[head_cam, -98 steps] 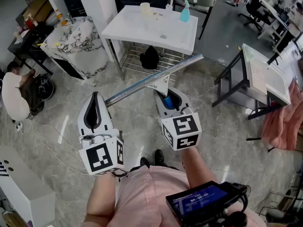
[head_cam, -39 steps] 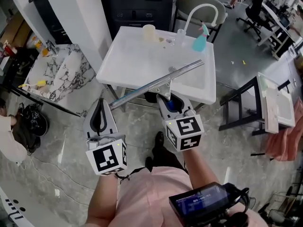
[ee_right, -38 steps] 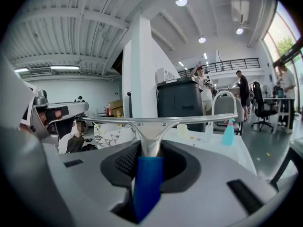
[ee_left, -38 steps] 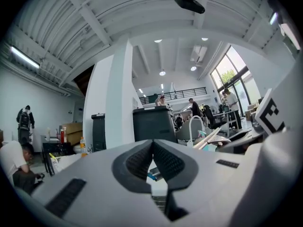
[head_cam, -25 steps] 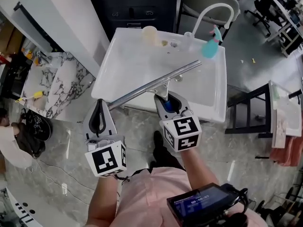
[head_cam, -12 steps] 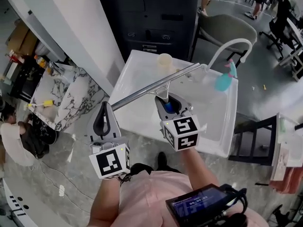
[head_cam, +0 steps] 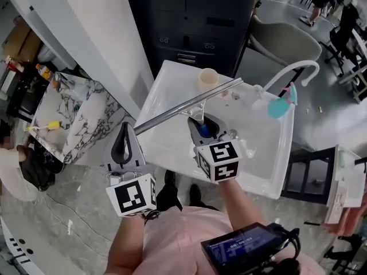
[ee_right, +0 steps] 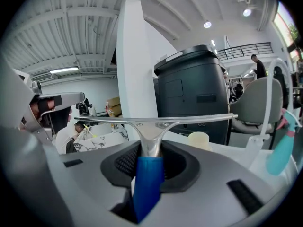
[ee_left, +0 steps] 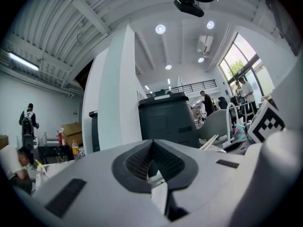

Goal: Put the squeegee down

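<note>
The squeegee, a long metal blade [head_cam: 186, 103] on a blue handle [head_cam: 204, 130], is held by that handle in my right gripper [head_cam: 200, 121], which is shut on it. In the right gripper view the blade [ee_right: 156, 120] lies level across the jaws and the blue handle [ee_right: 147, 183] runs down between them. It hangs over the near part of a white table [head_cam: 166, 148]. My left gripper [head_cam: 121, 144] is at the table's left front edge, shut and empty, and its pads [ee_left: 142, 161] meet with nothing between them.
On the table's far side stand a cream cup [head_cam: 207, 77], a teal spray bottle [head_cam: 279, 105] and a white curved tube [head_cam: 292, 70]. A white pillar [head_cam: 86, 27] and a marble counter [head_cam: 74, 119] are at left. Behind are a dark cabinet [head_cam: 195, 16] and a grey chair [head_cam: 281, 39].
The white table has come much nearer and now lies under both grippers. The squeegee stays in the right gripper, and the left gripper stays shut and empty.
</note>
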Motion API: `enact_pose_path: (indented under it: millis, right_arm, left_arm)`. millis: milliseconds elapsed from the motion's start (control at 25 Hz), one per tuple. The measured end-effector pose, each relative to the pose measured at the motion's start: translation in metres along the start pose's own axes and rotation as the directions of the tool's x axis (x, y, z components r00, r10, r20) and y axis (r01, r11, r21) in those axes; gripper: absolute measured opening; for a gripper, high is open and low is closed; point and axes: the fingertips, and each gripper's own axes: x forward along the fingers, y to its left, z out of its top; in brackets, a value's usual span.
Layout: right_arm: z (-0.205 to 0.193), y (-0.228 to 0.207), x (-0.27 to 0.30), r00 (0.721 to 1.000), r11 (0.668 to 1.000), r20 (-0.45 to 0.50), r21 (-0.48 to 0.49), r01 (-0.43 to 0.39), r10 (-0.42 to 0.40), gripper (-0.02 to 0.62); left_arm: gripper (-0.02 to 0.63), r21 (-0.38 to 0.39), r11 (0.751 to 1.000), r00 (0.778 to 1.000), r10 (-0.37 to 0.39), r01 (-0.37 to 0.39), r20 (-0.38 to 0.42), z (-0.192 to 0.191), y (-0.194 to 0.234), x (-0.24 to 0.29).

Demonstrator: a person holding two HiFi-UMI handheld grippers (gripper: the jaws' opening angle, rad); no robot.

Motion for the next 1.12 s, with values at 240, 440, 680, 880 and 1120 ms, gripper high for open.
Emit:
enact_pose_path:
  millis: [240, 440, 680, 880, 1120]
  right_arm:
    - [-0.030, 0.002, 0.036, 0.996, 0.999, -0.084, 0.029, 0.017, -0.015, 0.101]
    - [-0.059, 0.006, 0.056, 0.989, 0.998, -0.149, 0.062, 0.025, -0.016, 0.101]
    - [-0.089, 0.004, 0.082, 0.978, 0.996, -0.210, 0.086, 0.028, -0.010, 0.101]
    - [-0.117, 0.003, 0.092, 0.964, 0.992, -0.265, 0.117, 0.045, -0.012, 0.101]
    - [-0.139, 0.006, 0.106, 0.952, 0.988, -0.305, 0.147, 0.051, -0.004, 0.101]
  left_arm:
    - [0.009, -0.017, 0.999, 0.998, -0.033, 0.032, -0.056, -0.029, 0.015, 0.027]
    - [0.009, -0.021, 0.999, 0.992, -0.052, 0.050, -0.113, -0.054, 0.023, 0.038]
    - [0.009, -0.025, 0.998, 0.986, -0.063, 0.060, -0.152, -0.076, 0.028, 0.056]
    - [0.009, -0.026, 0.996, 0.977, -0.087, 0.084, -0.195, -0.095, 0.028, 0.064]
    - [0.009, -0.032, 0.994, 0.967, -0.108, 0.104, -0.230, -0.116, 0.028, 0.076]
